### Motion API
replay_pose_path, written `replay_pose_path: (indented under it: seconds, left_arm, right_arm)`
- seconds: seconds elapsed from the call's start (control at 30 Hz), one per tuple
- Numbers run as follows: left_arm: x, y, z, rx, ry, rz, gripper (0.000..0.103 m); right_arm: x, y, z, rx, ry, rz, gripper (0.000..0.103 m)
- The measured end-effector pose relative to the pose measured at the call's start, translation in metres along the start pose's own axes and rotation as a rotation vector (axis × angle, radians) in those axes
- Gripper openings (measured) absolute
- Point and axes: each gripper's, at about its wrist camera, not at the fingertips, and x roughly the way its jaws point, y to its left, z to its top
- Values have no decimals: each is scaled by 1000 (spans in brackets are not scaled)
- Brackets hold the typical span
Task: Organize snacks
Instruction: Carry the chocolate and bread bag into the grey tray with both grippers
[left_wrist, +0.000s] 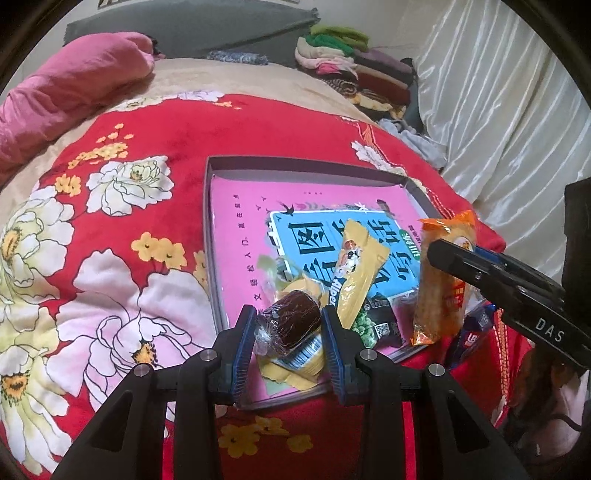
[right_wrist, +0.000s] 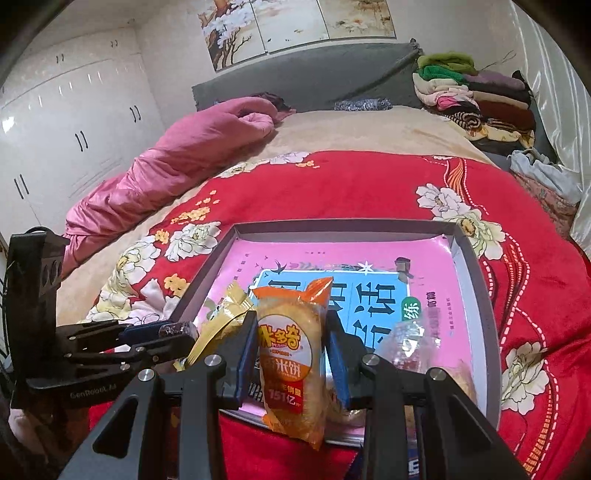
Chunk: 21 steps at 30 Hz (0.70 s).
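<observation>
Chocolate roll (left_wrist: 293, 319) sits clamped between left tongs (left_wrist: 289, 338), above tray (left_wrist: 306, 164).

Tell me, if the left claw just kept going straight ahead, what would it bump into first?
Probably the yellow candy wrapper, which lies just beyond the chocolate roll that the left claw holds over the tray. Depth is hard to judge here.
</observation>
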Motion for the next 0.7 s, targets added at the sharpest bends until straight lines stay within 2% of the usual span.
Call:
replay_pose_path:
  seconds: [0.3,0.7]
  left_arm:
    - [2,2,0,-7,-2,-2,37]
    - [2,3,-1,-18,5,-30,37]
  right_arm:
    - [19,-1,-7,14,48,2,36]
    - [19,-3,-17,27,74,8,36]
